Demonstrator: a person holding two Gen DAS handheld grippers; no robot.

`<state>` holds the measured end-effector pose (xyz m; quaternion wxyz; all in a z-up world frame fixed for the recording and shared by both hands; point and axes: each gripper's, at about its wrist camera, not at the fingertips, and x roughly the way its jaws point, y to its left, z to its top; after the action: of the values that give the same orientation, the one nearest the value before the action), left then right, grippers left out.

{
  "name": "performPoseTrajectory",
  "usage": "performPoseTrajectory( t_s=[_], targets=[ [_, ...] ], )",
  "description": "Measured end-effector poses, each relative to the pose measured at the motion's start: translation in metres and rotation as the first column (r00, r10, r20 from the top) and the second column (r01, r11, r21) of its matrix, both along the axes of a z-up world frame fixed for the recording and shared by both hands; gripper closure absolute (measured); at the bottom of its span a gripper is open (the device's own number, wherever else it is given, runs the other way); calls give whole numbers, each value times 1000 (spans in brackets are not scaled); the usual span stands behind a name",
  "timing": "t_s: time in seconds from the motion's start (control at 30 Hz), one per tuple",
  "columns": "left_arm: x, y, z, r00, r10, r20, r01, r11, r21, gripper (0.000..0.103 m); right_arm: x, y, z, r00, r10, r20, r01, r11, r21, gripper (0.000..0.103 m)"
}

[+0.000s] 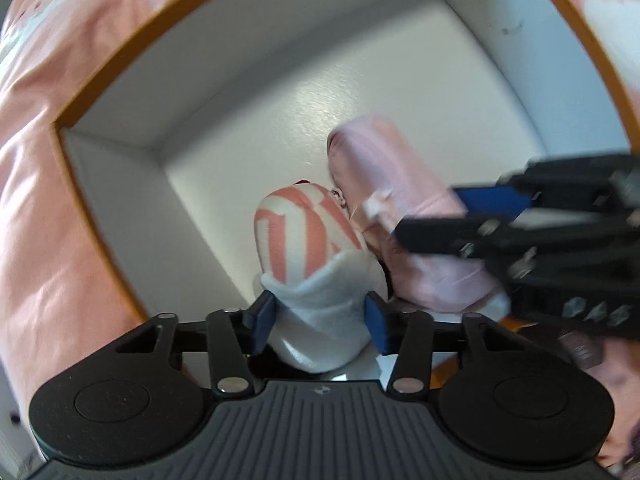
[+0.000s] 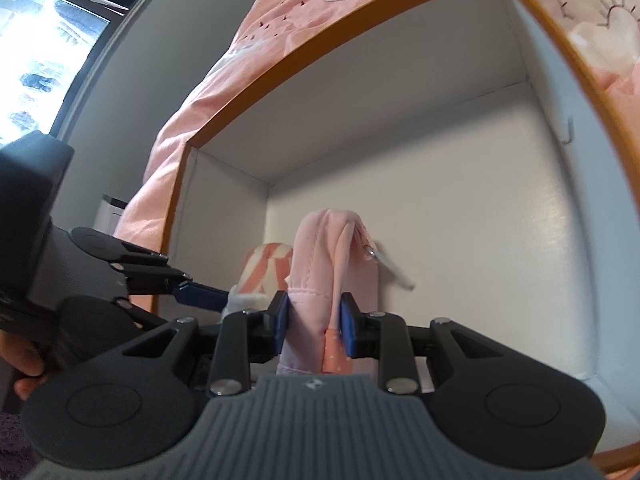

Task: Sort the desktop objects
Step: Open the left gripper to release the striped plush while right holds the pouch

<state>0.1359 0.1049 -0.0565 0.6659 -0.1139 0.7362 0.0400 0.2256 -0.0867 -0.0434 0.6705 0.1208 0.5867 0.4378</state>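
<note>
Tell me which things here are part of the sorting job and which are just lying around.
Part of the job:
striped pouch, in the left gripper
pink pouch, in the right gripper
white box

Lying around:
pink bedsheet

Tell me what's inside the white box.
Inside the box: a striped pouch held by the left gripper and a pink pouch held by the right gripper. The floor beneath them is hidden.

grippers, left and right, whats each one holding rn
Left gripper: closed on the striped pink-and-white sock bundle, over the white box.
Right gripper: closed on the pale pink pouch.
</note>
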Motion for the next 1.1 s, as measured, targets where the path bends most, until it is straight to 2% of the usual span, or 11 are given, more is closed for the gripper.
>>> performPoseTrajectory(
  t_s=[0.1, 0.13, 0.2, 0.27, 0.47, 0.6, 0.77, 0.8, 0.93, 1.07, 1.1],
  targets=[
    [1, 3, 10, 999, 21, -29, -21, 1000, 19, 57, 2, 5, -5, 998, 10, -60, -8, 999, 43, 75],
    [1, 3, 12, 999, 27, -34, -26, 999, 23, 63, 2, 7, -7, 997, 17, -71, -13, 999, 53, 75],
    [1, 7, 15, 997, 57, -44, -56, 998, 17, 67, 2, 13, -12, 994, 23, -106, -16, 998, 67, 76],
    [1, 11, 16, 997, 63, -42, -63, 998, 11, 67, 2, 18, -18, 991, 23, -134, -12, 997, 79, 76],
    [-6, 22, 8, 996, 85, 28, -85, 996, -31, 57, -4, 20, -14, 995, 14, -97, -8, 998, 62, 76],
    [0, 23, -1, 986, 150, 67, -149, 989, -9, 57, -7, 14, -7, 999, 16, -42, -15, 1000, 27, 76],
    [-24, 49, -4, 954, 265, 140, -251, 962, -110, 57, -8, 13, -9, 999, 13, -52, -11, 999, 30, 76],
    [-15, 41, 6, 941, 302, 155, -283, 950, -131, 59, -8, 15, -9, 998, 14, -57, -12, 999, 39, 76],
    [-34, 53, 20, 901, 378, 214, -331, 917, -223, 61, -16, 30, -4, 998, 55, -32, -54, 997, 48, 76],
    [-50, 53, 46, 862, 410, 297, -345, 905, -248, 61, -26, 46, -1, 996, 90, 8, -91, 995, 29, 76],
    [-55, 54, 69, 855, 414, 312, -347, 905, -248, 61, -27, 50, -2, 996, 93, 14, -93, 995, 23, 76]
  ],
)
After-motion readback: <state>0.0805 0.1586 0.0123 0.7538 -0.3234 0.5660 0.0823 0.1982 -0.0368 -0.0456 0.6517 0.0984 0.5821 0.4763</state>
